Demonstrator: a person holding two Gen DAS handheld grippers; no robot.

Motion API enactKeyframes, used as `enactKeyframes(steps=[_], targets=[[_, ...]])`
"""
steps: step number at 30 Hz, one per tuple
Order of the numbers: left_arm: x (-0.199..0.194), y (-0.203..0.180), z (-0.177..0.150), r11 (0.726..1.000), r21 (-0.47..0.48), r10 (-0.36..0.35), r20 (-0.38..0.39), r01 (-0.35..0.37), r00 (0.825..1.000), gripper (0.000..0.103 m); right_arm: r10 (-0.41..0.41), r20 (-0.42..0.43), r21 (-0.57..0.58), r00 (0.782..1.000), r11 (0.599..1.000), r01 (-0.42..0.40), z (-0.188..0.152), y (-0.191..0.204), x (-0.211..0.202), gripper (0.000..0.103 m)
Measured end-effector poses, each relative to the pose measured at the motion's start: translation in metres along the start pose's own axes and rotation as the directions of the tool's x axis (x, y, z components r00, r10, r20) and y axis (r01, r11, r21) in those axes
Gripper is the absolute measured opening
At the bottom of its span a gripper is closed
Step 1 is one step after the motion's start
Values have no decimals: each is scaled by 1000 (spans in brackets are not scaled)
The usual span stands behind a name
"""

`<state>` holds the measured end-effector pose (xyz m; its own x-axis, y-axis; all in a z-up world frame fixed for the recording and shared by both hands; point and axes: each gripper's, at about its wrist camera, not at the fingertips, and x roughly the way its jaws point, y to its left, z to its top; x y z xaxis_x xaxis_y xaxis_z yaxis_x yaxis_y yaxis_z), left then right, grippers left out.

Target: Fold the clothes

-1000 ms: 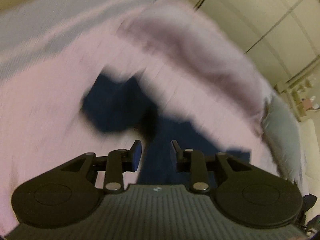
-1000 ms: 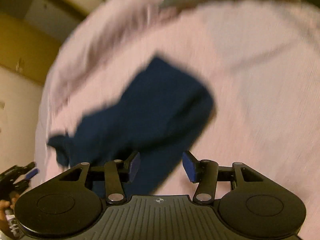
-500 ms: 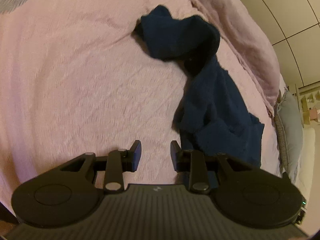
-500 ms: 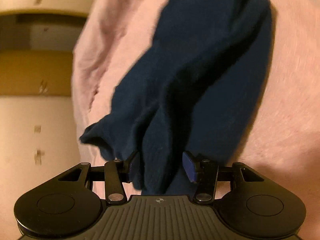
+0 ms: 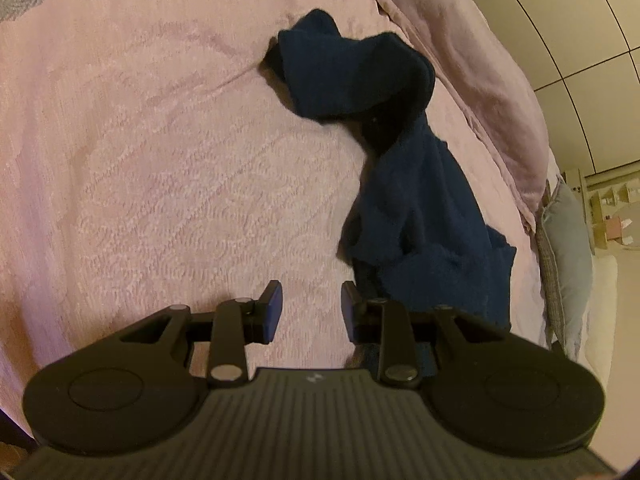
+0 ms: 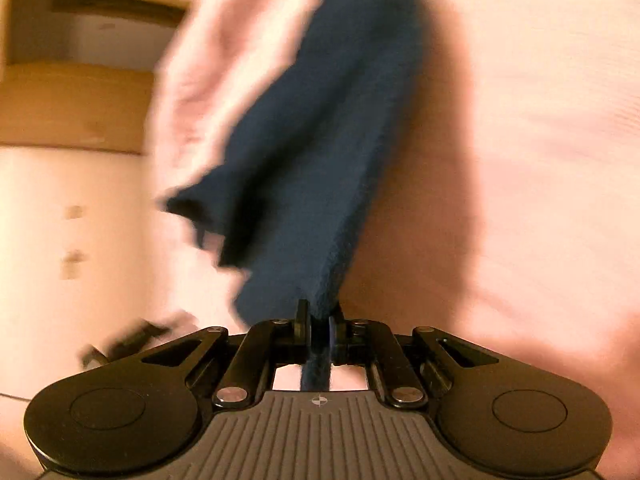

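Navy fleecy knit garment point(image 5: 404, 184) lies bunched on the pink textured bedspread point(image 5: 160, 160) near its far edge; right gripper point(image 6: 319, 322) pinches one end, left gripper point(image 5: 311, 312) gapes, best taking the opposite corner.

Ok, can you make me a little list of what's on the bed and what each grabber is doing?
surface: pink bedspread
clothing: dark blue garment, crumpled, not folded yet
left tool: left gripper open, holding nothing, over the bedspread just left of the garment
right tool: right gripper shut on an edge of the dark blue garment
also there: bunched pink blanket beyond the garment, grey pillow at the right
picture quality: right wrist view is blurry
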<state>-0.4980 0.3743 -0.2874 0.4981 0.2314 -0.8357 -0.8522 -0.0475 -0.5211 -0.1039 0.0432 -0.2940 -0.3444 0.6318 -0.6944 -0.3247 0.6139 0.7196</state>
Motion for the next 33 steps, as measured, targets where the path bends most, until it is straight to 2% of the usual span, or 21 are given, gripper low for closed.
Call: enactKeyframes(steps=[1,3,4,5,6,7,8,10,11,13,15,17,19,22,24,28,29,30,31,32,33], targets=[[2,0,-2,1000,4,-1,-10,1,1000,26,-79,11,39,997,996,79,-9,-17,-19,6],[10,-1,-7,1000,10,8,-36,-8,999,26,-236,25,120,971,965,232,-28,-50,-58,6],[13,-2,-9,1000,13,10,-47,-10,999,26,-293,49,71,955,954,290,-25,-42,-55,7],[16,-4,-11,1000,14,8,-55,-7,998,26,-348,77,21,934,938,347,-23,-34,-52,12],[18,-6,-13,1000,16,2,-62,-1,998,26,-399,108,-27,911,914,404,-20,-25,-49,18],[20,-8,-15,1000,22,-3,-66,5,998,26,-447,141,-72,883,885,459,-17,-17,-45,30],[21,-11,-16,1000,30,-6,-71,8,997,26,-491,177,-116,853,850,513,-15,-8,-42,34],[22,-15,-18,999,51,-8,-74,12,997,26,-567,253,-194,784,764,615,-10,8,-35,35],[22,-16,-18,998,61,-6,-73,10,997,26,-532,292,-287,795,744,603,-4,30,-18,36],[22,-17,-18,997,74,-2,-70,7,998,26,-443,349,-496,826,661,564,2,71,24,40],[19,-16,-18,998,66,-3,-68,8,998,26,-360,377,-671,854,529,519,0,106,69,41],[14,-11,-17,998,57,-2,-60,6,998,26,-277,391,-799,878,371,473,-1,141,116,42],[8,-4,-16,999,48,0,-49,2,999,26,-233,410,-861,882,220,459,-1,162,159,43],[1,10,-12,1000,25,17,-29,-16,999,26,-220,416,-898,882,56,437,15,177,212,45],[-2,19,-10,1000,5,31,-19,-31,999,26,-255,387,-919,886,-30,393,25,180,239,46],[-4,33,-7,998,-40,47,-8,-47,999,26,-259,339,-939,905,-158,306,19,181,261,44],[-4,33,-7,998,-48,45,-8,-45,999,26,-260,270,-961,927,-129,244,21,181,253,16],[-4,33,-7,998,-53,41,-8,-41,999,26,-258,199,-979,945,-99,179,23,182,246,0],[-3,32,-7,998,-54,37,-8,-37,999,26,-244,124,-992,962,6,130,30,184,240,0],[-3,29,-6,998,-48,34,-8,-35,999,26,-191,91,-987,977,110,113,39,187,227,0],[-2,25,-6,999,-38,33,-7,-33,999,26,-132,106,-971,985,200,132,50,188,210,0]])
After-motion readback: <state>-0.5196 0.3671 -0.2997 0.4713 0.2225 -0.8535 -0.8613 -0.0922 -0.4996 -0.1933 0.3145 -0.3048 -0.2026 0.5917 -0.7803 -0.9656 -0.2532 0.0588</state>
